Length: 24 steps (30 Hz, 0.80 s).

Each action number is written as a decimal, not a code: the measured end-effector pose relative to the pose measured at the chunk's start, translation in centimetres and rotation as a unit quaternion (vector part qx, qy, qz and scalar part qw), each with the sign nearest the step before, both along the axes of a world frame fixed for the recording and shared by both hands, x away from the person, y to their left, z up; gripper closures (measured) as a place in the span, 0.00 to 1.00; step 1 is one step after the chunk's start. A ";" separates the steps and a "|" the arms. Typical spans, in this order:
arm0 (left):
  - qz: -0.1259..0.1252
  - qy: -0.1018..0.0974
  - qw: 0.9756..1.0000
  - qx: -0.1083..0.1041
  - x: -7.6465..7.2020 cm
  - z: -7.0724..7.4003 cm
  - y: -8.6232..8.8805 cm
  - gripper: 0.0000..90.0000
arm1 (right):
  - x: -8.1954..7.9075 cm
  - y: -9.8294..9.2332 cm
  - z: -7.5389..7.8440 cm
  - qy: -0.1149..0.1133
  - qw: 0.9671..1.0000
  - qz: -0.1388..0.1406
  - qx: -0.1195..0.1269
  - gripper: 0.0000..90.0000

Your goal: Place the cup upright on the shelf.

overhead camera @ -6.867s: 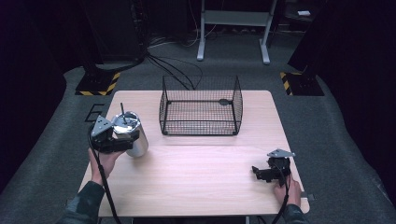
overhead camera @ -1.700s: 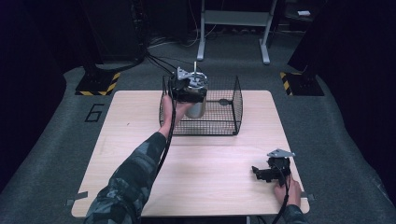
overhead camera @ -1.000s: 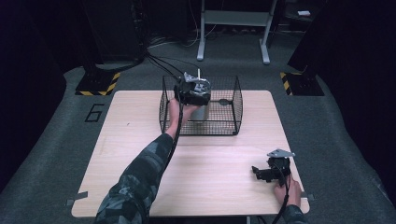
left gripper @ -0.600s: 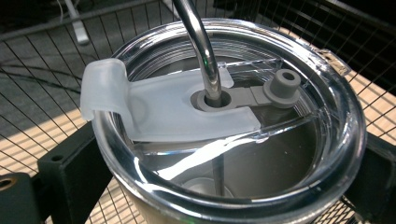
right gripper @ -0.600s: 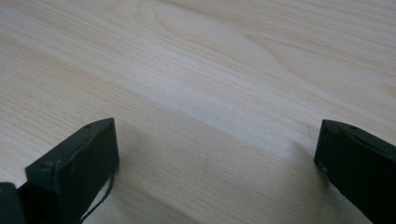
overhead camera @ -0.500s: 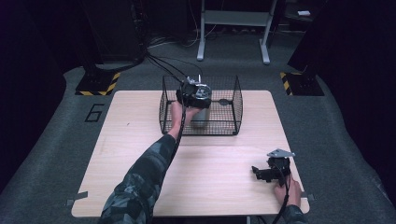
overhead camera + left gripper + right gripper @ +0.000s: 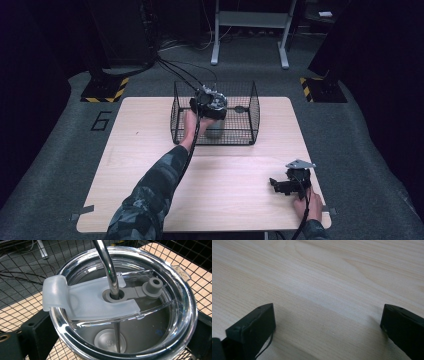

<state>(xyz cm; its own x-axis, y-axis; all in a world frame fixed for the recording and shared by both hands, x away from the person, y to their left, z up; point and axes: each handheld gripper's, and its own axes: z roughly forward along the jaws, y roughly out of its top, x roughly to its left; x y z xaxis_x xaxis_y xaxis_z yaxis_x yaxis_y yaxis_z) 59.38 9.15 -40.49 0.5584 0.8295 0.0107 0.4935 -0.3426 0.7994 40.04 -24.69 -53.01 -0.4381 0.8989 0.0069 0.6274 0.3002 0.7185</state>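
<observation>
- Your left gripper (image 7: 210,102) is inside the black wire basket (image 7: 250,107), which stands at the far middle of the bench (image 7: 150,150); its jaws pinch a steel tumbler (image 7: 214,127) from both sides.
- The tumbler sits within the basket, near the basket's middle, below the gripper; in the high view you cannot tell whether its base touches the basket floor.
- In the left gripper view the clear lid (image 7: 175,290) is on the tumbler — a frosted slider tab (image 7: 82,300) lies across it; a metal straw (image 7: 106,262) passes down through the lid's grey grommet (image 7: 115,295) into the cup; basket mesh shows all around.
- Your right gripper (image 7: 287,184) lies on the bench, well apart from the basket toward the near right corner, your right hand (image 7: 302,205) behind it; its jaws are spread wide with bare wood between them.
</observation>
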 end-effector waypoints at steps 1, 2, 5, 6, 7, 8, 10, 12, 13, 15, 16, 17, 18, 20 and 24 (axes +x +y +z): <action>-0.002 0.004 1.000 0.001 0.0 0.1 0.1 0.04 | 0.0 0.0 0.0 0.002 1.000 -0.004 0.002 0.00; -0.005 0.007 1.000 0.004 0.0 0.2 0.2 0.04 | 0.0 0.0 0.0 0.002 1.000 -0.004 0.002 0.00; -0.003 0.005 1.000 0.009 -0.2 0.3 0.2 0.04 | 0.0 0.0 0.0 0.002 1.000 -0.004 0.002 0.00; 0.000 0.002 1.000 0.013 -0.3 0.3 0.1 0.03 | 0.0 0.0 0.0 0.002 1.000 -0.003 0.002 0.00; 0.000 0.002 1.000 0.013 -0.3 0.3 0.1 0.01 | 0.0 0.0 0.0 0.002 1.000 -0.003 0.002 0.00; 0.003 -0.002 1.000 0.017 -0.5 0.2 0.0 0.01 | 0.0 0.0 0.0 0.002 1.000 -0.003 0.002 0.00; -0.002 -0.008 1.000 0.020 -1.0 0.0 0.0 0.00 | 0.0 0.0 0.0 0.001 1.000 -0.003 0.001 0.00; -0.006 -0.007 1.000 0.020 -1.1 -0.1 0.1 0.00 | 0.0 0.0 0.0 0.002 1.000 -0.002 0.001 0.00; -0.006 -0.007 1.000 0.020 -1.1 -0.1 0.1 0.00 | 0.0 0.0 0.0 0.001 1.000 -0.002 0.000 0.00; -0.008 -0.008 1.000 0.012 -1.3 0.2 0.5 0.00 | 0.0 0.0 0.0 0.002 1.000 -0.003 0.001 0.00; -0.009 -0.010 1.000 0.007 -1.3 0.3 0.6 0.00 | 0.0 0.0 0.0 -0.001 1.000 0.001 0.000 0.00; -0.009 -0.011 1.000 0.003 -1.4 0.4 0.7 0.00 | 0.0 0.0 0.0 -0.001 1.000 0.001 0.000 0.00; -0.010 -0.011 1.000 -0.001 -1.5 0.6 0.8 0.00 | 0.0 0.0 0.0 0.000 1.000 0.000 0.000 0.00; -0.018 -0.007 1.000 0.000 -1.7 0.9 1.1 0.00 | 0.0 0.0 0.0 0.001 1.000 -0.001 0.000 0.00; -0.018 -0.007 1.000 -0.016 -2.2 1.3 1.6 0.00 | 0.0 0.0 0.0 -0.001 1.000 0.001 -0.001 0.00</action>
